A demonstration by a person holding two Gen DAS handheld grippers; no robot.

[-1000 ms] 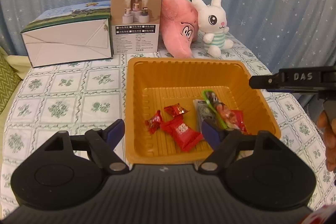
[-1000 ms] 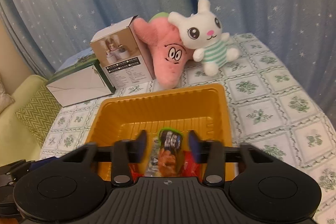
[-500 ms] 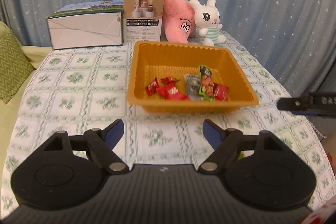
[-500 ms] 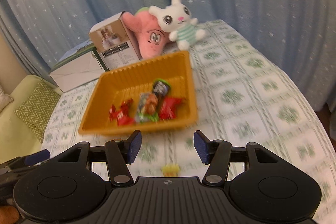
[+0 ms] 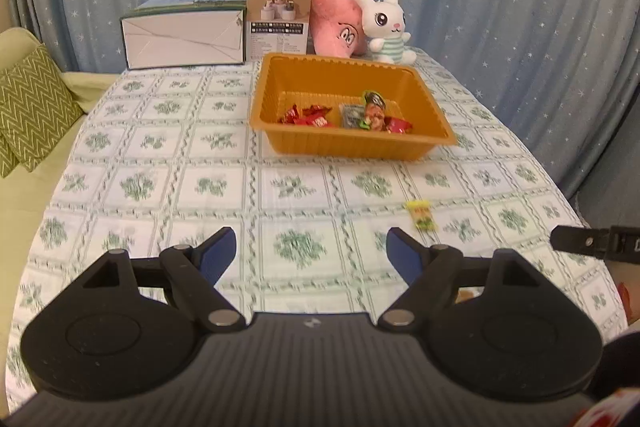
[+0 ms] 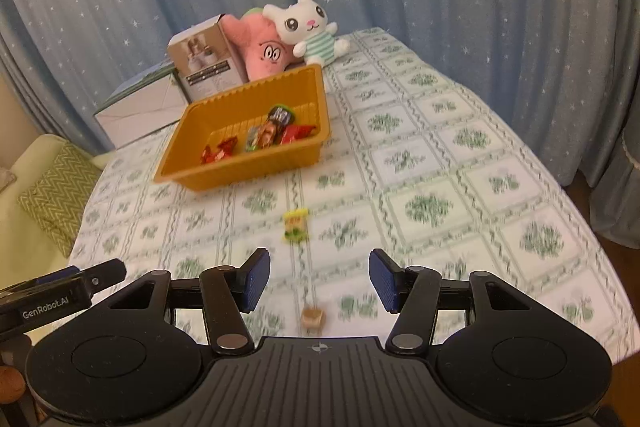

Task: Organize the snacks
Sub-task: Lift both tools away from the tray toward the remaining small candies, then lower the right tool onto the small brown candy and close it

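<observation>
**Both grippers back from the tray, two sweets out on the cloth**

Here we are with both tools pulled well back toward the near edge of the table. The left gripper (image 5: 310, 253) hangs over the flowered tablecloth (image 5: 168, 155) with its jaws spread wide and nothing between them. The right gripper (image 6: 318, 277) is released too, jaws parted, empty, hovering above the cloth.

The orange tray (image 5: 352, 143) sits toward the far side of the table, well apart from both grippers. Inside it, along the near wall, lie the red wrapped sweets (image 5: 310, 115) on the left, and beside them a long packet with a green end (image 5: 374, 109) and another red wrapper at the right.

Out on the bare cloth, a small yellow sweet (image 6: 297, 225) lies between the tray and the right gripper, just ahead of its fingertips. Closer still, a little brown sweet (image 6: 313, 317) rests on the cloth right between the right gripper's jaws in that view, untouched.

Behind the tray: a long white box (image 5: 184, 37), a taller carton (image 5: 279, 21), a pink plush toy (image 5: 338, 25) and a white rabbit toy (image 5: 386, 27), all before the starry blue curtain (image 5: 500, 7).
</observation>
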